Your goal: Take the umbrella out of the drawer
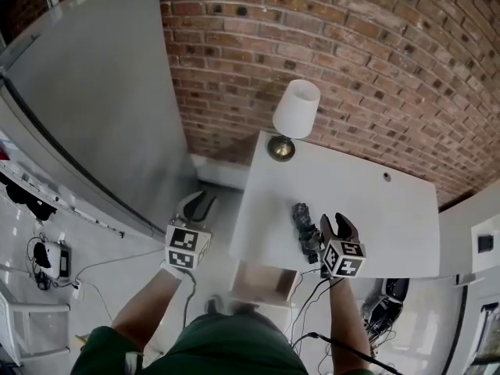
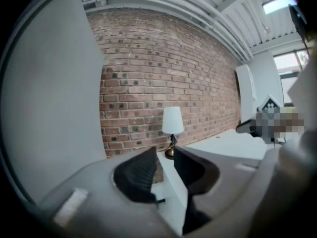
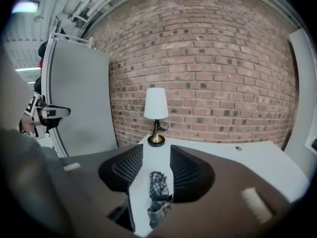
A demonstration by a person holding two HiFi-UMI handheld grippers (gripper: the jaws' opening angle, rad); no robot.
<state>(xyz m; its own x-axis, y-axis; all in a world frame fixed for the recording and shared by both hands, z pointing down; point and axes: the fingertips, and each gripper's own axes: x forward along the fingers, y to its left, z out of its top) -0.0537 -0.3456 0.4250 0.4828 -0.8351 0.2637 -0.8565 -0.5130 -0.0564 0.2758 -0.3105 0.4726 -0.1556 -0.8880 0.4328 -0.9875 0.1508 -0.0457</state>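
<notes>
The right gripper's [image 3: 156, 150] jaws stand partly apart and grip nothing; through the gap between them, lower down, the folded plaid umbrella [image 3: 158, 195] lies on the white counter [image 3: 223, 155], and neither pad presses on it; in the head view the umbrella rests near the counter's front edge, just left of this gripper and lengthwise along it, out of the drawer [image 1: 264, 281]; the drawer stands pulled open below that edge, its wooden inside showing, and what it holds I cannot tell.

The left gripper's [image 2: 165, 155] jaws are also apart with nothing between them; this gripper hangs off the counter's left side, over the pale floor [image 1: 101, 241], well apart from the umbrella, pointing toward the wall.

At the counter's far left corner stands a lamp [image 1: 295, 116] with a white shade and a brass foot; behind it rises a brick wall [image 1: 351, 69]; a tall grey panel [image 1: 94, 92] leans at the left; cables [image 1: 316, 307] trail below the counter by the right arm.
</notes>
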